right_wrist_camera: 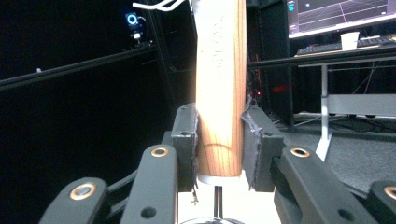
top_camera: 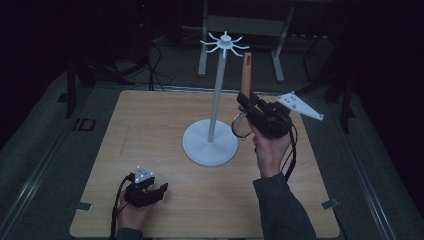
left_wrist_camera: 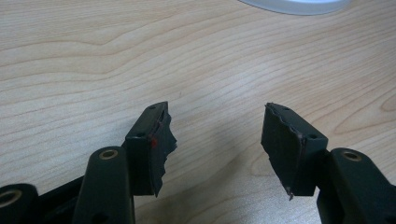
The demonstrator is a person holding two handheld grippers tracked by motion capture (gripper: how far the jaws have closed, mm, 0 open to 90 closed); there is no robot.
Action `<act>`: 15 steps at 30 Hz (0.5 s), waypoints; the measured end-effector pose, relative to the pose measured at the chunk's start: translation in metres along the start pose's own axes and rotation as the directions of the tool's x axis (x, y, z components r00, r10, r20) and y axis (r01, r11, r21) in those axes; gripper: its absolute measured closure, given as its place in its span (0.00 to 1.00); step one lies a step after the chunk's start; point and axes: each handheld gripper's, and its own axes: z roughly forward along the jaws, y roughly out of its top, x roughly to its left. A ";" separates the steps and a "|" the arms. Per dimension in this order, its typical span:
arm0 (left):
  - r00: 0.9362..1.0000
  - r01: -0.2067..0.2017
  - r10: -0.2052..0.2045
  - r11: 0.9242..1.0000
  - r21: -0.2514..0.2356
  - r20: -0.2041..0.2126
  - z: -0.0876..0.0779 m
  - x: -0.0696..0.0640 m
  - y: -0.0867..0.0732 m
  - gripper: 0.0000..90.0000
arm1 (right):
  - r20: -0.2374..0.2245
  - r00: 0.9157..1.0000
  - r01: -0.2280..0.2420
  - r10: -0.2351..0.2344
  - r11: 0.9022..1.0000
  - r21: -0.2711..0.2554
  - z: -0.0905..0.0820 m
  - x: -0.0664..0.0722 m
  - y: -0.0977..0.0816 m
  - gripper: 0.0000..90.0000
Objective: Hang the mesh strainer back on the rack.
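Right gripper (top_camera: 248, 106) sits right of centre in the high view, jaws clamped on the wooden handle (top_camera: 246, 74) of a small utensil – handle points up, a metal ring-shaped head (top_camera: 241, 126) hangs below the jaws, looks like a small strainer or whisk, can't tell which. In the right gripper view the wooden handle (right_wrist_camera: 220, 88) fills the middle, pinched on both sides near its lower end, so most of the handle stands free above the grip. White hanging stand (top_camera: 215, 102) is centre of frame on the wooden table (top_camera: 150, 125), round base (top_camera: 210, 142) just left of the utensil head, hook crown (top_camera: 225, 44) at top centre, close beside the handle tip. Likely step: getting the utensil up onto a hook. Left gripper (top_camera: 150, 192) rests lower left on the table, jaws apart and empty – the left gripper view shows bare wood between the pads (left_wrist_camera: 156, 149), stand base edge (left_wrist_camera: 294, 5) at the top. Risks, as a judgement: grip is low on the handle, so the utensil could pivot or slip if it bumps the pole; whether the handle tip has a hole or loop is too dark to see, so a hook could miss; a push on the crown could tip the unsteadied stand, since the left gripper is well apart from it.
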 end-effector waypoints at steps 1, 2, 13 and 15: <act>1.000 0.000 0.000 1.000 0.000 0.000 0.000 0.000 0.000 0.47 | -0.001 1.000 -0.005 0.005 1.000 -0.002 0.000 0.000 0.001 0.77; 1.000 -0.001 0.001 1.000 0.000 0.000 0.000 0.000 0.000 0.47 | -0.002 1.000 -0.008 0.008 1.000 -0.003 0.000 0.000 0.001 0.77; 1.000 0.001 -0.001 1.000 -0.003 -0.002 -0.001 0.001 0.000 0.47 | -0.019 0.999 -0.026 0.026 1.000 -0.006 0.006 -0.002 0.004 0.77; 1.000 0.001 -0.001 1.000 -0.003 -0.003 -0.001 0.001 0.000 0.47 | -0.022 0.999 -0.030 0.030 1.000 -0.008 0.007 -0.002 0.004 0.77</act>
